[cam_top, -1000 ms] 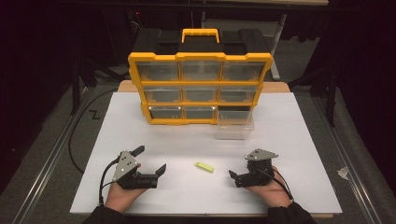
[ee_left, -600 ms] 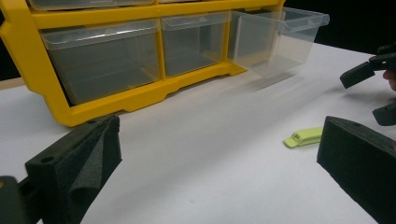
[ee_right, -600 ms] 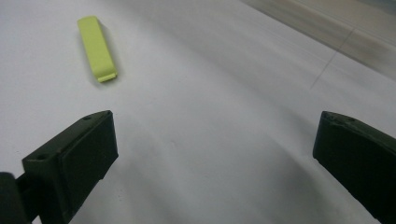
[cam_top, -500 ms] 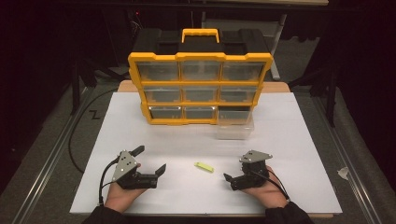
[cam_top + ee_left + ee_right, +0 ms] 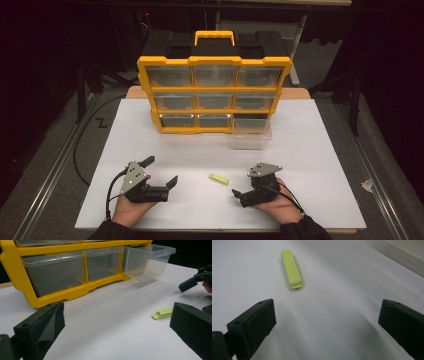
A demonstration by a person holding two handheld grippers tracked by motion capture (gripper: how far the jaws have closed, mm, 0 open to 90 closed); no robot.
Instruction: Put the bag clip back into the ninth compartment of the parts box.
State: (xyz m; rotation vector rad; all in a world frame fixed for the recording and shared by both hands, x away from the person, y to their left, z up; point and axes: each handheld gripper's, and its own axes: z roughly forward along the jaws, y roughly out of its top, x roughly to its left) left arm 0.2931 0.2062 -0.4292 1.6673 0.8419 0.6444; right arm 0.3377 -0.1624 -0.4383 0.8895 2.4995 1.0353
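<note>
The left gripper (image 5: 161,172) rested on the white sheet (image 5: 320,150) near its front edge, its 2 foam-padded jaws spread and holding nothing. Open sheet lay to its right. The clip (image 5: 218,178), a flat lime plastic bar, lay between both grippers, touching neither. The right gripper (image 5: 241,192) was spread too, facing the clip. Behind stood the yellow organizer (image 5: 215,62), 1 clear drawer (image 5: 251,134) pulled out.

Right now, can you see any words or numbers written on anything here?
None can be read.
The yellow and black plastic drawer cabinet, its clear pulled-out drawer and the small lime-green plastic clip show plain surfaces, without labels or numbers.
</note>
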